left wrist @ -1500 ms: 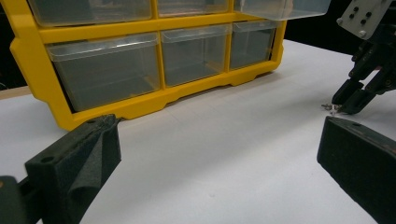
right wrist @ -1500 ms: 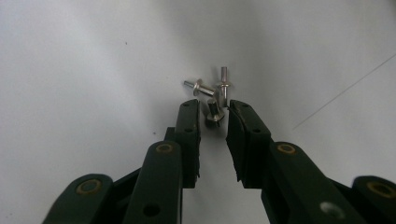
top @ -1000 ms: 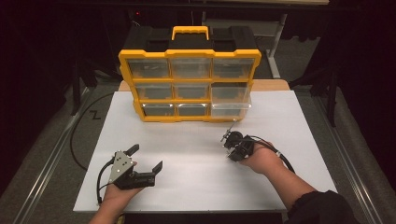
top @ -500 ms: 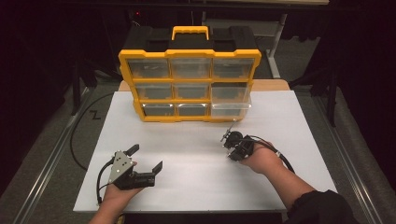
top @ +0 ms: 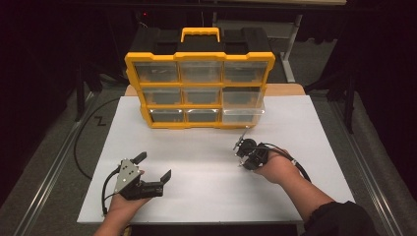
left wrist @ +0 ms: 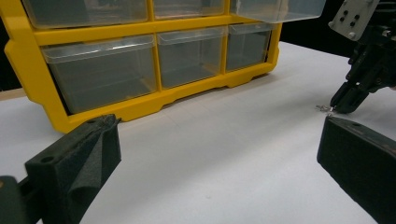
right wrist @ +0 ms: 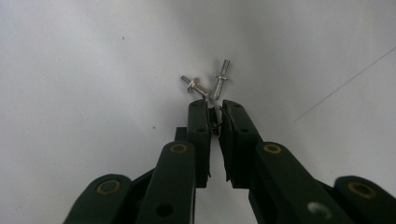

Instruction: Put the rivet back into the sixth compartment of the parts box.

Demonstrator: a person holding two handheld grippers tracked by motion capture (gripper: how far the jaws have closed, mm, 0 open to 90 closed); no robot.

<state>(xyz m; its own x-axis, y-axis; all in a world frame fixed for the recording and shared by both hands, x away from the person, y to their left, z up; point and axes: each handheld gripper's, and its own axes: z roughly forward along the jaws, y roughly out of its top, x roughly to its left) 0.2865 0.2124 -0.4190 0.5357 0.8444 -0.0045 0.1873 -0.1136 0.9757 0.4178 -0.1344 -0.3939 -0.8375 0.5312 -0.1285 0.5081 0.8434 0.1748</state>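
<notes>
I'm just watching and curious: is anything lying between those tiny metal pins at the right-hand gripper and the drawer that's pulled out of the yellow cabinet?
Nothing visible does. The right gripper is pinched on the small metal rivets, and bare white table lies between them and the open drawer.

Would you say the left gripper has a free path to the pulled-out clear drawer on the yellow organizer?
Probably yes. The left gripper stands open, with bare white table between it and the organizer. The drawer juts out low at the far side, so it must cross toward the right gripper, which may crowd it.
</notes>
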